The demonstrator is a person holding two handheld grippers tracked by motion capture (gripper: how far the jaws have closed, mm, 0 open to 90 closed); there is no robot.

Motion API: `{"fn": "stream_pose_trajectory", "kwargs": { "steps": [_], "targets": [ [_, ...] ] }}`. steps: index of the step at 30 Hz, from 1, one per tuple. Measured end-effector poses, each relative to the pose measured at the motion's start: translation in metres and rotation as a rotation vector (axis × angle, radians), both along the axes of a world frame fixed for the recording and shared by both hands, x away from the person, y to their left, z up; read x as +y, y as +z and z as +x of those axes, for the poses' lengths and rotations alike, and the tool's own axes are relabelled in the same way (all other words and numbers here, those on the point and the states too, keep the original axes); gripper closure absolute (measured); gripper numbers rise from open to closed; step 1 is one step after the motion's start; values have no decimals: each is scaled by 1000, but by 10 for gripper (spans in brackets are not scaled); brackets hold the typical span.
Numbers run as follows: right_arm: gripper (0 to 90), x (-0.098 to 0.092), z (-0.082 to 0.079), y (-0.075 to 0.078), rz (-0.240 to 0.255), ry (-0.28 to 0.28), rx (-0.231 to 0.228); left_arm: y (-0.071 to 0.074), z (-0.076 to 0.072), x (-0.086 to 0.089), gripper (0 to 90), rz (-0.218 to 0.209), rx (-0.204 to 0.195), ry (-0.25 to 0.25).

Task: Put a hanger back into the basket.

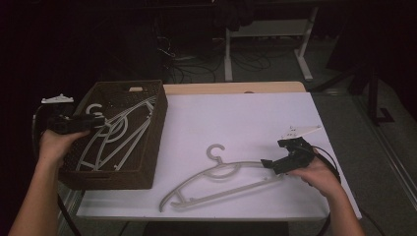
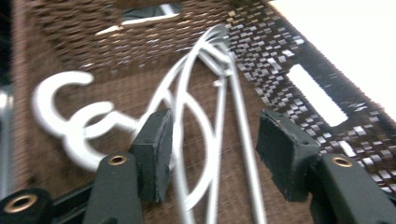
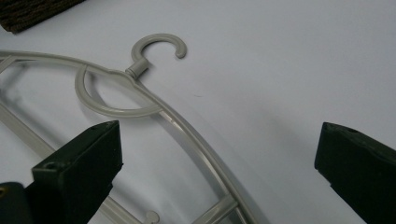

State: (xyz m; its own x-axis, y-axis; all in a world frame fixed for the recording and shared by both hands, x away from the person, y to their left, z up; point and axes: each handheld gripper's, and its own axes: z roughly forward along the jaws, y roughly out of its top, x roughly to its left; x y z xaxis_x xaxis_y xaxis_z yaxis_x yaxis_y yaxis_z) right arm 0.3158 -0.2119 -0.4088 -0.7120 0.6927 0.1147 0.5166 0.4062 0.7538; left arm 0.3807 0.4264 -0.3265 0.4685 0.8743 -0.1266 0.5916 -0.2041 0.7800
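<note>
The left tool (image 1: 96, 121) hangs over the near-left part of the dark brown woven basket (image 1: 156, 129), its jaws released and apart; in the left gripper view the pads (image 2: 154, 149) straddle the thin rods of the white plastic hangers (image 2: 196, 107) lying inside, without pressing on them. The risk here is a snag: if this tool lifts or swings away with a rod between the pads, it could drag a hanger up the basket wall or tangle the two hooks (image 2: 70, 121) that lie together at the left.

The right tool (image 1: 275, 164) sits low at the right end of the grey plastic hanger (image 1: 221, 179) on the white tabletop (image 1: 246, 118), jaws spread wide with the curved shoulder bar (image 3: 196, 140) running between them, nothing gripped. Closing from here could catch only the thin bar off-centre, so that the long hanger pivots and droops when raised, its far arm scraping the tabletop or knocking the basket's near corner. The smooth plastic may also slip through the pads.
</note>
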Motion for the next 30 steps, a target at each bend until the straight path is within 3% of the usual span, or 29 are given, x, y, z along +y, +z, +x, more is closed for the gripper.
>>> {"fn": "stream_pose_trajectory", "kwargs": {
  "steps": [5, 13, 14, 15, 16, 17, 19, 22, 30],
  "targets": [
    [5, 0, 0, 0, 3, 2, 1, 4, 0, -23, 403, -33, -14, -65],
    [7, 1, 1, 0, 1, 6, 11, 11, -5, -75, 338, -84, -24, -212],
    [7, 1, 1, 0, 1, 6, 11, 11, -5, -75, 330, -84, -24, -212],
    [8, 1, 1, 0, -2, 8, 12, 12, -7, -90, 330, -96, -25, -249],
    [8, 1, 1, 0, -2, 8, 12, 12, -7, -90, 318, -96, -25, -249],
    [12, 2, 1, 0, -3, 5, 18, 13, -9, -105, 318, -103, -20, -285],
    [16, 1, 1, 1, 2, 6, 33, 14, -10, -119, 300, -110, -19, -320],
    [102, 0, -1, 2, 4, -9, 32, 14, -13, -142, 277, -116, -12, -374],
    [214, -3, -2, 4, 3, -21, 50, 4, -19, -202, 231, -153, -1, -477]
  ]
}}
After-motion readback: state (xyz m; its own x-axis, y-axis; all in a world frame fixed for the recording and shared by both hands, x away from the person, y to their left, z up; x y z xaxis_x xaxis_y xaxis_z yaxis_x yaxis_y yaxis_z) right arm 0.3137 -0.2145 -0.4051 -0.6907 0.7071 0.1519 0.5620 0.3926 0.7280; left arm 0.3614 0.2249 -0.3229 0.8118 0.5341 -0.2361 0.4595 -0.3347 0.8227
